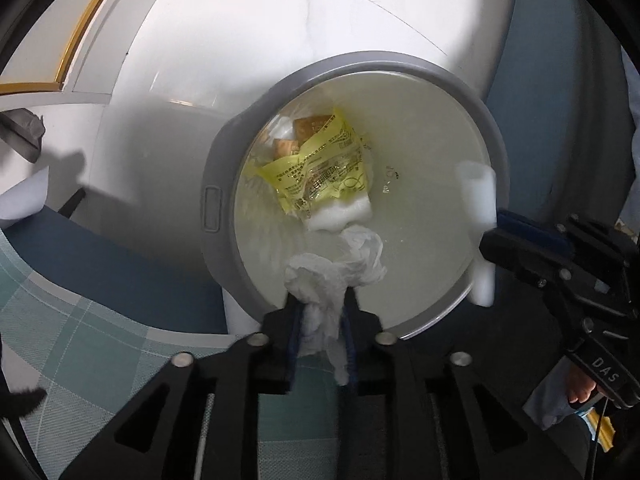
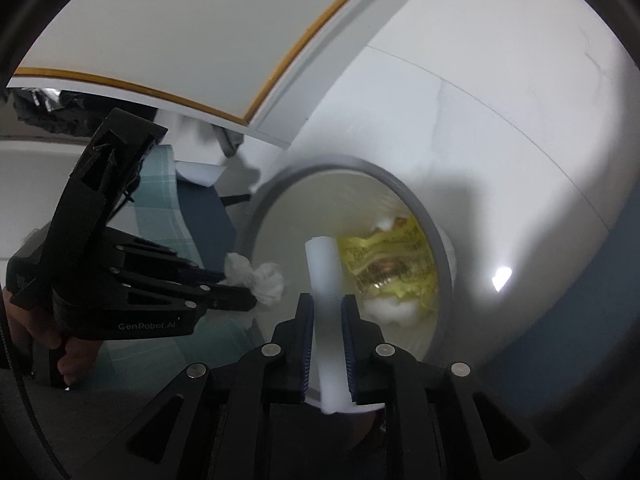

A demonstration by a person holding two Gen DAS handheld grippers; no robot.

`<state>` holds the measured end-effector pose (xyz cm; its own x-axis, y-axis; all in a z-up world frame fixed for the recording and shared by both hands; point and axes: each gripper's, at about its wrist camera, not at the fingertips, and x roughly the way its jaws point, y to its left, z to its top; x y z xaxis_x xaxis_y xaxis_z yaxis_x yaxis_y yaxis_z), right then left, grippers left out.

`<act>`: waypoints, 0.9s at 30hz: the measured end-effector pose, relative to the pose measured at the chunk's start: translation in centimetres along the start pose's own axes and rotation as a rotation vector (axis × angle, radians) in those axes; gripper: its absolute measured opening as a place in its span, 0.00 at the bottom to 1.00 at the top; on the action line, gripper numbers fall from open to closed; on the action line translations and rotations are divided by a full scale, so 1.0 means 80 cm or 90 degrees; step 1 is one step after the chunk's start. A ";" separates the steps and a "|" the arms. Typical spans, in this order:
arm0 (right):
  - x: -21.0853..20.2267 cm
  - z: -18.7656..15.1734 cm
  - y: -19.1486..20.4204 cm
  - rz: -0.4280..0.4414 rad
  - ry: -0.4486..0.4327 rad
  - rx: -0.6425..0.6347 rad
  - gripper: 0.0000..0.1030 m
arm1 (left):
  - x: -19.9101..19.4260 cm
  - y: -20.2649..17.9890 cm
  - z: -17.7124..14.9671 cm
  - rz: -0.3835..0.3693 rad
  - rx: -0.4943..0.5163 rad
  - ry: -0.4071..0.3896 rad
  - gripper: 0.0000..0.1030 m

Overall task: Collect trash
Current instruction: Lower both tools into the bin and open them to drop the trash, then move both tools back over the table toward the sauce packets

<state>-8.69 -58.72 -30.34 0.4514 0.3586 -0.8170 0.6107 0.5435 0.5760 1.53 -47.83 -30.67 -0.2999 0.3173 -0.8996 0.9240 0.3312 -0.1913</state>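
- The left gripper (image 1: 320,300) is hovering over the near rim of the grey-rimmed bin (image 1: 224,168); its jaws are standing only a little apart, with a crumpled white tissue (image 1: 340,268) between them; the tissue is bulging out past the fingertips over the bin's mouth and trailing back between the blue pads; whether the pads are pressing on it I cannot tell.
- The right gripper (image 2: 326,312) is pointing down into the same bin; its jaws are narrowly parted with a white foam strip (image 2: 324,268) standing upright between them; a thin gap is showing on each side of the strip, so a firm grip cannot be told.
- Inside the bin a yellow printed wrapper (image 1: 320,164) is lying beside a white foam lump (image 1: 340,212), with small brown packets (image 1: 308,128) behind it.
- The bin is standing on white floor (image 1: 240,40), beside a blue and checked cloth (image 1: 80,320).
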 end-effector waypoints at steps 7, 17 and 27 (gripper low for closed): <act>0.003 -0.007 -0.003 -0.005 0.014 0.002 0.24 | -0.020 -0.001 -0.001 0.024 0.007 -0.049 0.59; -0.033 -0.009 0.018 -0.015 -0.027 -0.026 0.29 | -0.074 -0.004 -0.015 0.137 0.060 -0.139 0.59; -0.123 0.006 0.067 -0.010 -0.149 -0.067 0.54 | -0.198 -0.001 -0.098 0.283 0.028 -0.349 0.59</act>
<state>-9.54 -59.69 -19.21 0.5879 0.1709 -0.7907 0.5531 0.6284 0.5470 4.33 -45.93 -13.32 0.2602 -0.0822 -0.9621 0.9434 0.2339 0.2351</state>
